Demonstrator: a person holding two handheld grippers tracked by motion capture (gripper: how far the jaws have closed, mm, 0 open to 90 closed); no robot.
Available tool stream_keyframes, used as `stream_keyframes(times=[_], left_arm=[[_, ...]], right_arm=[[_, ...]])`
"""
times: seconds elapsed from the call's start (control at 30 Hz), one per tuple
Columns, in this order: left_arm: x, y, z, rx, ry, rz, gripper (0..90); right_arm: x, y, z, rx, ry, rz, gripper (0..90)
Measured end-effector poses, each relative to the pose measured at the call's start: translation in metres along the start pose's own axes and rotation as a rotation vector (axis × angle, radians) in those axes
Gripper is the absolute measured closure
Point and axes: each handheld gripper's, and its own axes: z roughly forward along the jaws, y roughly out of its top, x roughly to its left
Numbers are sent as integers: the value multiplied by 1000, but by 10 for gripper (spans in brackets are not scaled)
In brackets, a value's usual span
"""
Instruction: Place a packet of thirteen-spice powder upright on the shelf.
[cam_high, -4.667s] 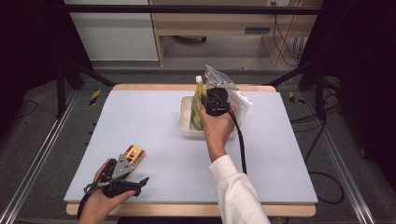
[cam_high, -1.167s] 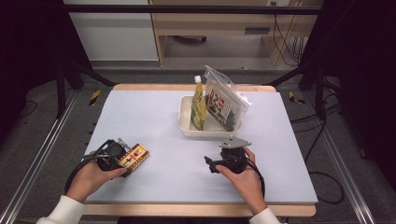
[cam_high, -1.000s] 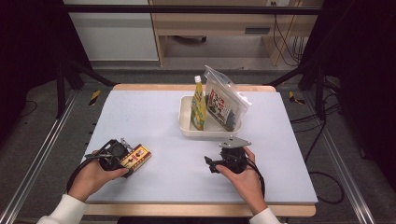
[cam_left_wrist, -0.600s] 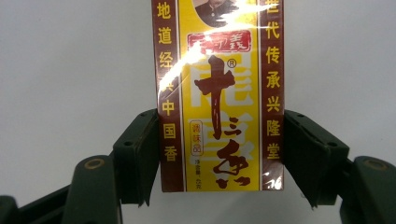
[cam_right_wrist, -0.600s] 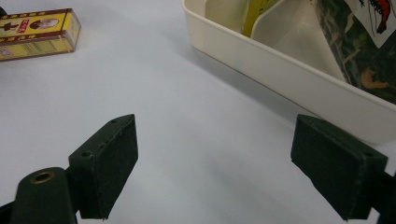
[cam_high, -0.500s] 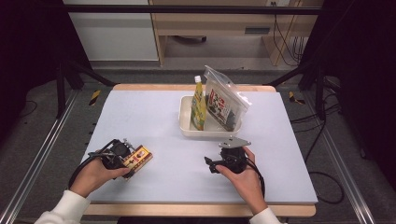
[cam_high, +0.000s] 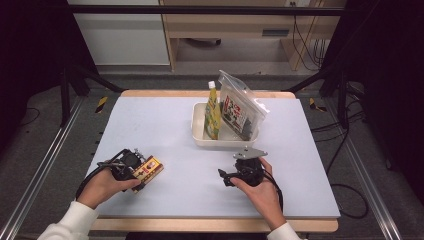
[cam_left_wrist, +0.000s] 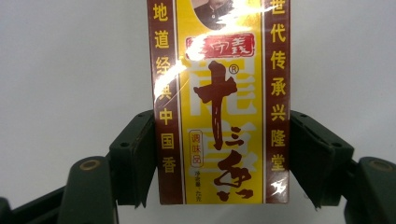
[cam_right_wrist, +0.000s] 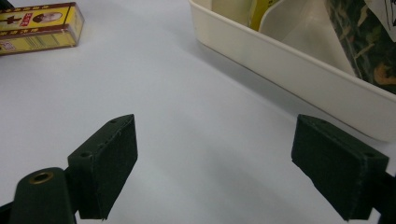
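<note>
A yellow and dark red spice box lies flat on the white table near the front left. My left gripper reaches around it from the left. In the left gripper view the box stands between the jaws of my left gripper. Both pads lie against its long sides, though the jaws have just been opening a little. My right gripper rests on the table at the front right and points left. It is open with bare table between its pads.
A cream tray stands at the back centre of the table, holding a yellow bottle and a clear printed bag. Its near wall is just ahead of my right gripper. The box lies far left.
The left hand has crept slightly to the right with the box between the jaws. The right hand and its gripper have stayed in place since about a second ago.
</note>
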Motion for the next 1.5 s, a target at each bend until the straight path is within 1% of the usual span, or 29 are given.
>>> stream_keyframes(times=[0.17,0.27,0.33,0.37,0.4,0.43,0.5,0.53,0.6,0.63,0.67,0.73,0.77,0.87,0.9,0.97,1.07,1.2,1.23,1.3,1.37,1.43,1.5], left_arm=[[0,0,1,3,-6,-2,303],[0,0,0,-8,-6,-2,316],[0,-1,-2,-17,23,4,321],[0,-2,-4,-23,33,7,322],[0,-3,-6,-27,26,12,322],[-1,-3,-8,-36,23,26,322],[-4,-2,-13,-64,27,45,322],[-6,-1,-16,-82,30,62,321],[-12,3,-23,-128,31,87,321],[-16,5,-26,-151,31,105,321],[-20,8,-28,-185,31,115,321],[-28,14,-34,-239,27,149,321],[-32,18,-37,-262,22,162,321],[-44,29,-44,-314,34,216,321],[-48,32,-45,-334,41,231,321],[-55,39,-48,-366,59,268,321],[-64,48,-49,-420,77,305,320],[-76,54,-46,-480,100,357,320],[-78,55,-45,-498,99,360,320],[-81,55,-44,-525,97,367,320],[-85,56,-44,-538,105,379,320],[-86,55,-44,-562,105,377,320],[-87,55,-45,-573,108,377,319]], right_arm=[[0,0,1,4,3,-2,148],[0,0,0,0,2,1,148],[0,0,0,-2,2,7,148],[0,0,-1,-7,1,-1,148],[0,0,-1,-7,0,3,149],[0,1,-1,-8,0,6,151],[1,1,-2,-12,4,9,152],[2,2,-2,-16,8,7,152],[4,5,-3,-24,19,13,150],[5,7,-4,-28,32,26,146],[7,10,-5,-35,46,34,144],[10,17,-6,-41,61,28,142],[11,21,-7,-37,69,26,139],[13,34,-10,-49,117,36,123],[13,39,-11,-55,125,38,124],[13,49,-15,-61,136,35,156],[13,64,-22,-72,153,33,223],[16,81,-31,-92,186,38,272],[17,85,-33,-94,194,36,286],[19,91,-35,-91,213,51,293],[20,95,-35,-88,229,55,312],[20,98,-34,-71,239,67,331],[20,101,-32,-64,252,71,338]])
